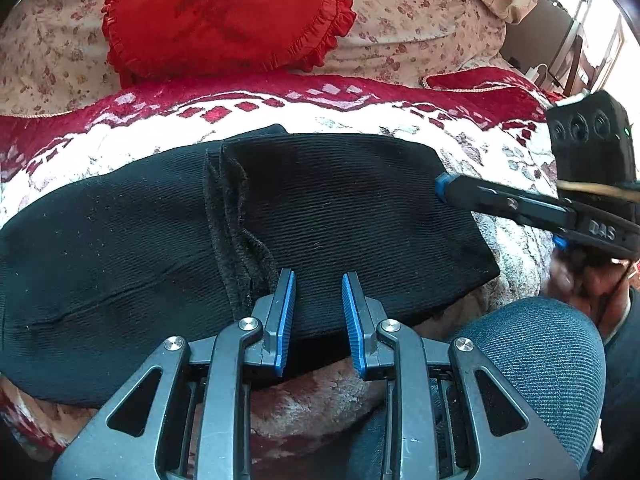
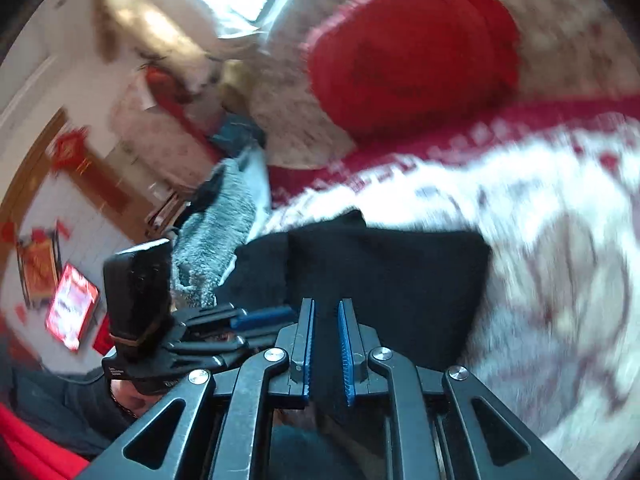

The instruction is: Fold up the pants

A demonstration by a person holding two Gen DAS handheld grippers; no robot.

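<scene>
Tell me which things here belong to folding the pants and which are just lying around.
For the job:
black pants
left gripper, open
right gripper, open

Lying about:
red cushion
red and white blanket under the pants
floral cover
grey fuzzy cloth

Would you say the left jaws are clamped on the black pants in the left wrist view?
No, the left gripper hangs open above the black pants, with ribbed fabric showing in the gap between its jaws.

One mark reads — "DAS", on the right gripper [image 1: 442, 188].
</scene>
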